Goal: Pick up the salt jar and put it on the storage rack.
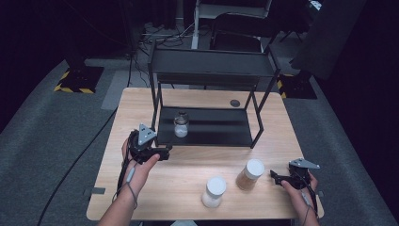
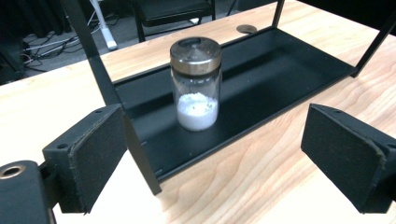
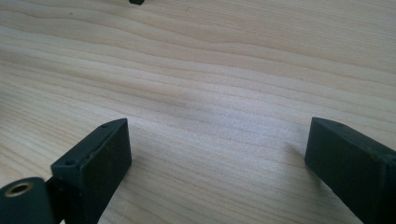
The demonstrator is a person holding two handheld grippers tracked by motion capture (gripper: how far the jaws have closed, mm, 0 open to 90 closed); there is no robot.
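On lower shelf of black rack (image 1: 207, 136), near its left end: glass shaker jar (image 2: 195, 84), upright. Left gripper (image 2: 210, 158) wide, empty, facing jar. Right gripper (image 3: 219, 163) wide, empty, over table (image 3: 210, 70). Advice: approach level, centre jaws on jar body, avoid rack post (image 2: 112, 93)

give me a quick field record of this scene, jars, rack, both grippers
rack: black two-tier rack at the back of the wooden table
shaker jar: glass shaker jar with metal lid, part full of white powder, upright on the rack's bottom shelf
front jars: white-lidded jar of white powder; white-lidded jar of brown powder
left gripper: open, facing the shaker jar
right gripper: open over bare table
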